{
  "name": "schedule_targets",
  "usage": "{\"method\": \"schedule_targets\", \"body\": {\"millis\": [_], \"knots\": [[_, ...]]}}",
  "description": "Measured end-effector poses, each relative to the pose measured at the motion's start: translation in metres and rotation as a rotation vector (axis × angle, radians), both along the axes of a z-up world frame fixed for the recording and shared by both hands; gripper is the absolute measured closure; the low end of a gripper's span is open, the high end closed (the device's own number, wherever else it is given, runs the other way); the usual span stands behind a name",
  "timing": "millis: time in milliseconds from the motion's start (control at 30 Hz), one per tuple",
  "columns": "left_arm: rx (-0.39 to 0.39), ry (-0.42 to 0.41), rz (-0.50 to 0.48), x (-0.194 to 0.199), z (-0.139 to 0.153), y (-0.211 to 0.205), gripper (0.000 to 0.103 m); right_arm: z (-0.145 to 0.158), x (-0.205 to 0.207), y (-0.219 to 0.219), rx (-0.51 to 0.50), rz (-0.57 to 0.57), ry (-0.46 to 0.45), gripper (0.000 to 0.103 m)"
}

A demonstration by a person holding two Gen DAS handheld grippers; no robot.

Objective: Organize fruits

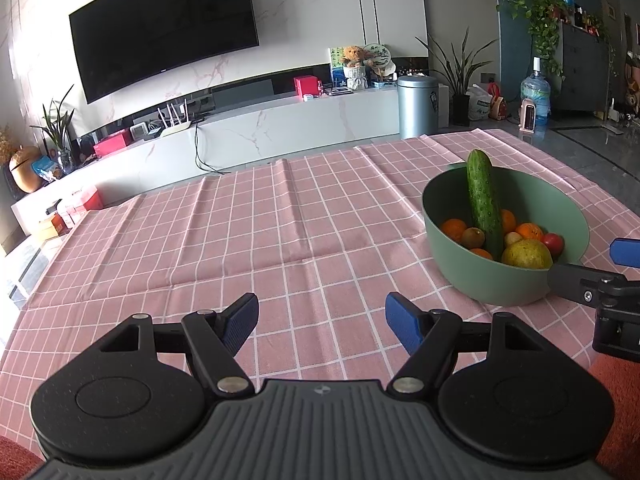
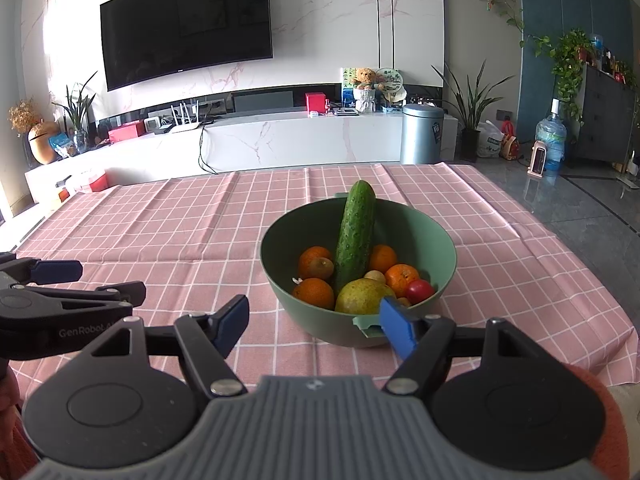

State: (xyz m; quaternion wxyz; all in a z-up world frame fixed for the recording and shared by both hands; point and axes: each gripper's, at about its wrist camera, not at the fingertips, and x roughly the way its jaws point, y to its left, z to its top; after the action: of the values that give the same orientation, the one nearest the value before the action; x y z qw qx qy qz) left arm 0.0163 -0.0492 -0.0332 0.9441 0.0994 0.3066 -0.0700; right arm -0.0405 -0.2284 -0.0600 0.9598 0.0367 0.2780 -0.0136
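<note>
Right wrist view: table [image 2: 160, 232] under pink check cloth, green bowl [image 2: 442, 240] at 12 o'clock holding cucumber [image 2: 355, 236] propped upright, oranges [image 2: 314, 292], pear [image 2: 362, 296], tomato [image 2: 419, 290]. Right claw [image 2: 314, 322] spread, empty, one pad just beside near rim. Left claw [image 1: 322, 322] spread, empty, over bare cloth. Risk: nudging rim slides bowl; bumping cucumber topples it out.

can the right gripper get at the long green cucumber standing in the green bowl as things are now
Probably yes: the right gripper is open and empty just short of the green bowl, and the long green cucumber sticks up above the rim with nothing over it.
</note>
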Motion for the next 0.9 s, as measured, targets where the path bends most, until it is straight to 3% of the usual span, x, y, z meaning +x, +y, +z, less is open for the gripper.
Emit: {"method": "schedule_targets", "body": {"millis": [900], "knots": [[-0.008,0.011,-0.012,-0.0032,0.0046,0.0,0.018,0.0004,-0.0003,0.0002,-0.01,0.0,-0.001,0.027]]}}
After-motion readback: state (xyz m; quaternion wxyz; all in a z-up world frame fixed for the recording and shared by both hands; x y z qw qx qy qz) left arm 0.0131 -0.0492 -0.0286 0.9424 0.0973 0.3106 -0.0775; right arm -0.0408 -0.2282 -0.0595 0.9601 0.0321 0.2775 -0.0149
